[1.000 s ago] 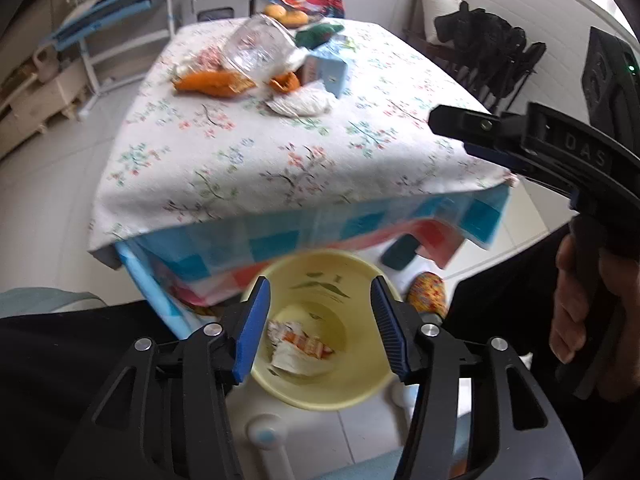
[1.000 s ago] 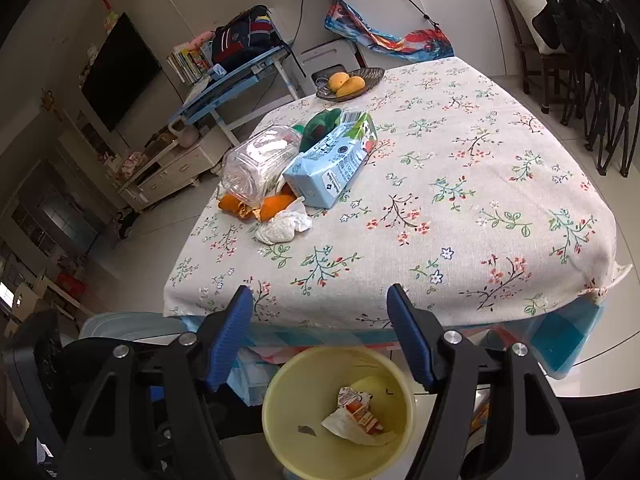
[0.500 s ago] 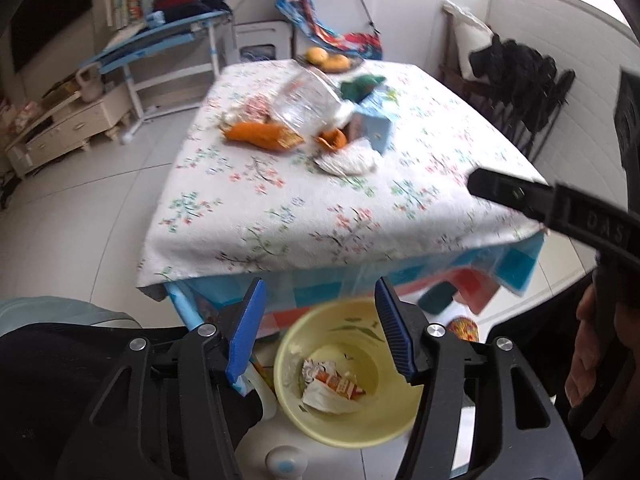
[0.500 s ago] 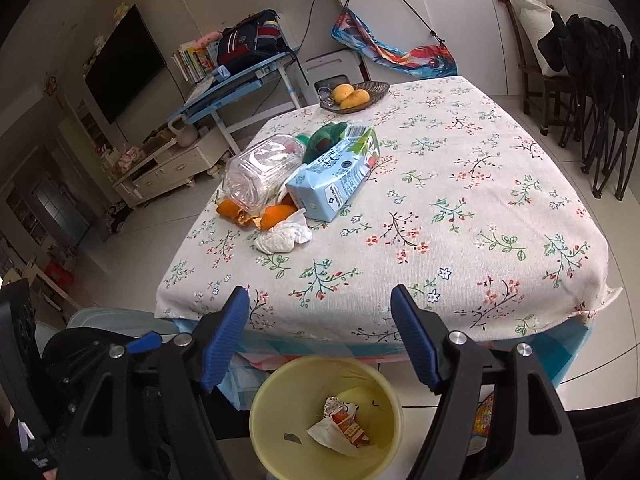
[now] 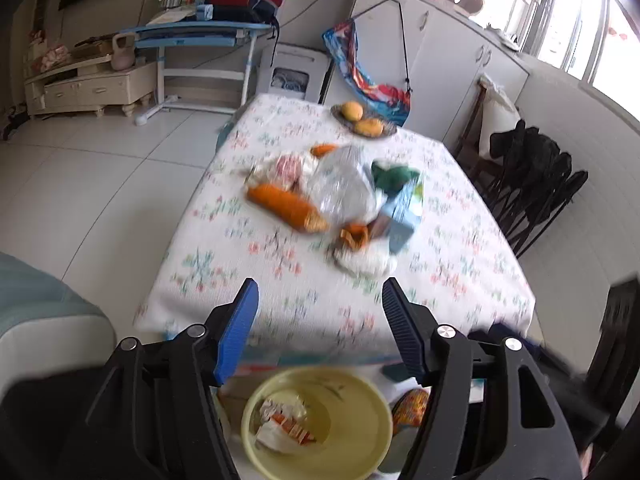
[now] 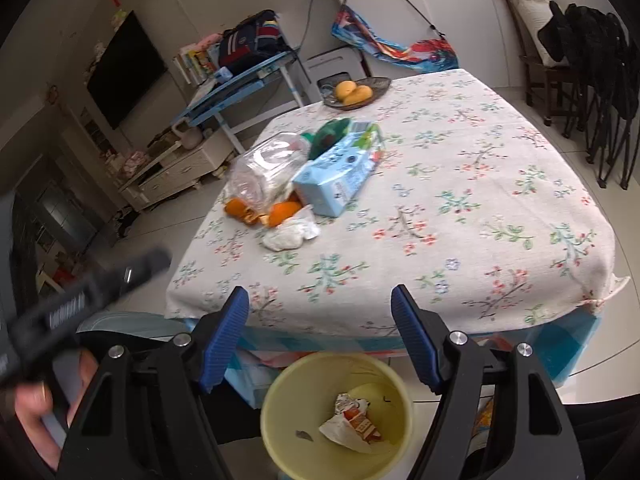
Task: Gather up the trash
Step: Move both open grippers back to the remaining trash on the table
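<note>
We are holding both grippers low at the near edge of the table (image 6: 480, 208), with the yellow bin (image 6: 280, 412) sitting on the floor at the bottom centre of both views. A crumpled wrapper (image 6: 352, 420) is already lying in the bin. The left gripper (image 5: 320, 320) is opening its jaws, and nothing is sitting between them. The right gripper (image 6: 320, 320) is keeping its jaws spread and empty too.

The remaining trash is clustered left of centre on the table in the right wrist view: a white wad (image 6: 290, 234) nearest us, orange peel (image 6: 260, 212) just behind it, a clear plastic bag (image 6: 260, 172) over the peel, and a blue carton (image 6: 340, 178) touching the bag.

We are judging the wad to be the likeliest next pick. It is lying against the peel, so jaws closing there could be catching both, or dragging the tablecloth and shifting the whole pile. The bag is looking slippery and could be sliding out on the way back. The bin is sitting partly under the table edge, so a release made too far forward could be landing on the cloth or the floor.

Compared with a second ago, the left wrist view is now showing far more of the tabletop and room, and less of the bin; its jaws are standing wider. The right wrist view is barely changing.
</note>
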### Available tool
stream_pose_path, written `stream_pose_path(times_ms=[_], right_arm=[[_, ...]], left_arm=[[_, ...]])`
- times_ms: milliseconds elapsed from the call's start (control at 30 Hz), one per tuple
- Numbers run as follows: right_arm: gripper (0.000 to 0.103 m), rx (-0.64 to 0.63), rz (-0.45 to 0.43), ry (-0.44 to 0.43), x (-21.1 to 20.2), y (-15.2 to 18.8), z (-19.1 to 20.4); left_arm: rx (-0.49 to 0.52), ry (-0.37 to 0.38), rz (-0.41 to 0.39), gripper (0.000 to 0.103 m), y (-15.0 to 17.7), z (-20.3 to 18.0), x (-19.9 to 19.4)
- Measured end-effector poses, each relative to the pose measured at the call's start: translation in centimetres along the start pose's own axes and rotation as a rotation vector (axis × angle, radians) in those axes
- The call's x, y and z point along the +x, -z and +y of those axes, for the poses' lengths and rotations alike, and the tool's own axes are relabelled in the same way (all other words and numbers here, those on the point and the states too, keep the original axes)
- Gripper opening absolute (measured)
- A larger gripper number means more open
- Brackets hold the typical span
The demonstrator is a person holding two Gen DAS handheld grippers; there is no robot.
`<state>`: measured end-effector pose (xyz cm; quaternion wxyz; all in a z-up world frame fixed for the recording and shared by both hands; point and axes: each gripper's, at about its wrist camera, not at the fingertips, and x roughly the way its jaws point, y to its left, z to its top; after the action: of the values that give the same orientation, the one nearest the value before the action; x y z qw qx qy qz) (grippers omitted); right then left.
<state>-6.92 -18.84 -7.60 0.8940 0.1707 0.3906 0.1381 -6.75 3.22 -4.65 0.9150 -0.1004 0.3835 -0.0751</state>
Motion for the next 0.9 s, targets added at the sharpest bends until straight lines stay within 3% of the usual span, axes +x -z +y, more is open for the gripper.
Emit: stream_pose_path(times_ms=[333,500,800,900], right_arm=[[0.071,-0.106,0.028,0.0,4.1,-1.2,2.9],[0.071,-0.112,0.028,0.017,7.5,-2.5,3.1],[0.071,-0.141,0.06,0.035,11.5,-3.7,3.4],[0.063,-0.175,0.063,0.063,11.8,-3.8,3.9]], left_arm=[[-0.08,0.057,0.026,0.065,-6.1,1.0,4.5],[-0.073,0.081,0.102,0.067,-9.0,0.8,8.9],[-0.018,0.063,0.245,0.067,-11.0,-0.6,15.4],[-0.01,0.071,0.267,0.068,-11.3,-1.2,16.6]])
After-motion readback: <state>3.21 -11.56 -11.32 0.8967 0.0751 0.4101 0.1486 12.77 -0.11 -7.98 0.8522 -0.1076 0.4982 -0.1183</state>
